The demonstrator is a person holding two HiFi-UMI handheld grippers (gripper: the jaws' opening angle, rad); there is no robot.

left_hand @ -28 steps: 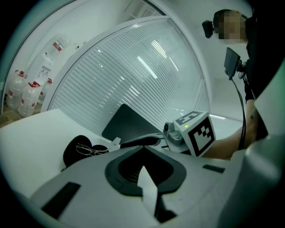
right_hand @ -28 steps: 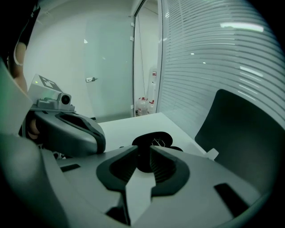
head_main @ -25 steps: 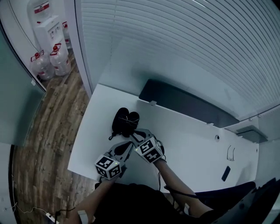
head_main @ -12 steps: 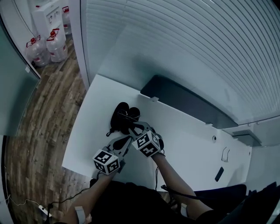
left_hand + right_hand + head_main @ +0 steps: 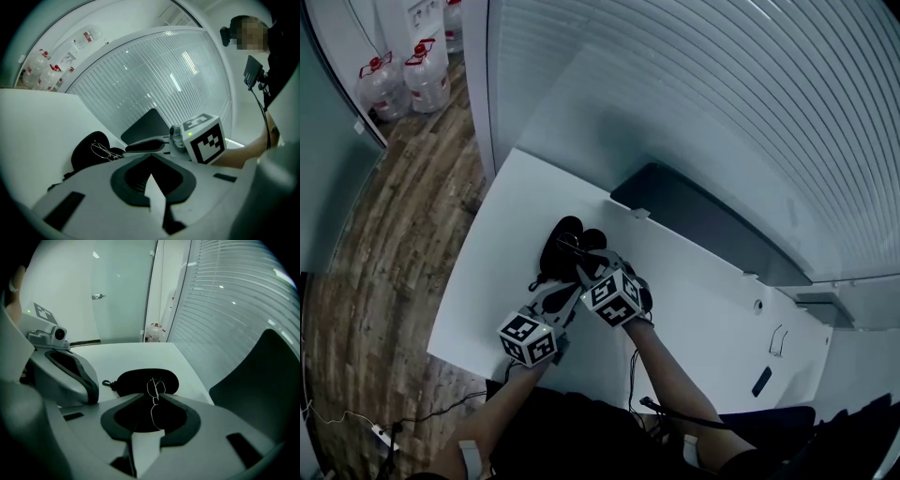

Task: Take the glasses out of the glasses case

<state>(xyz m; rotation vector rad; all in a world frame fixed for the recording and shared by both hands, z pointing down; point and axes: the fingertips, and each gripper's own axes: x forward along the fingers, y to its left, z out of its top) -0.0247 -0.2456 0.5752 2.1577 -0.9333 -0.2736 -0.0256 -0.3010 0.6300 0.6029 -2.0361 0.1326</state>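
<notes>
Glasses (image 5: 155, 389) hanging pinched in right hand-held gripper (image 5: 157, 397), thin wire frame clamped between jaw tips. Frame showing right over black case (image 5: 136, 380); hard to tell whether fully clear of it. Case lying on white counter (image 5: 126, 357), toward its back edge, near dark panel (image 5: 703, 220). Left hand-held gripper (image 5: 151, 157) hovering just beside right one, jaws clenched together, gripping nothing. Person leaning over counter, both arms reaching forward. Water jugs (image 5: 403, 75) standing on wood floor off to side.

head view looks steeply down; both close gripper views share the case (image 5: 129, 380).
</notes>
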